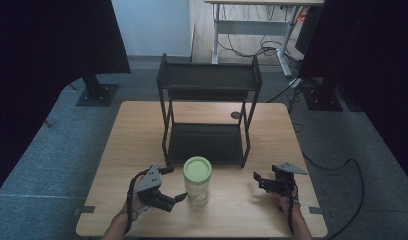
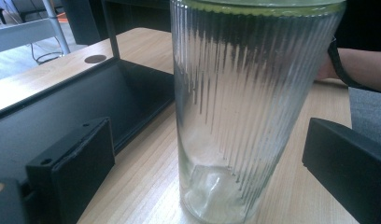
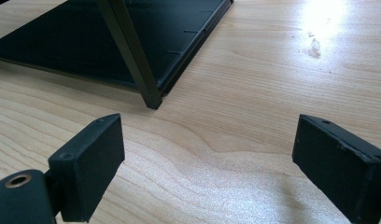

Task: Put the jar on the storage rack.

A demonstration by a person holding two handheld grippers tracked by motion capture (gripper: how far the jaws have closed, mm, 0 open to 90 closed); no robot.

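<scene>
A ribbed clear glass jar [image 1: 197,186] with a pale green lid [image 1: 197,168] stands upright on the wooden table [image 1: 142,135], just in front of a black two-tier rack [image 1: 208,80]. My left gripper [image 1: 176,183] is open, its jaws spread at the jar's left side. In the left gripper view the jar [image 2: 244,107] stands between the two jaws of the left gripper [image 2: 209,172], and neither touches it. To the jar's right, my right gripper [image 1: 258,181] is open and holds nothing. In the right gripper view the right gripper [image 3: 207,163] faces bare wood and the rack's front leg [image 3: 132,56].
The rack's bottom shelf [image 3: 86,32] lies flat on the table behind the jar. A round grommet hole [image 1: 235,115] sits behind the rack. The person's other forearm [image 2: 361,65] shows beyond the jar. Dark stands [image 1: 97,92] and floor cables [image 1: 342,165] surround the table.
</scene>
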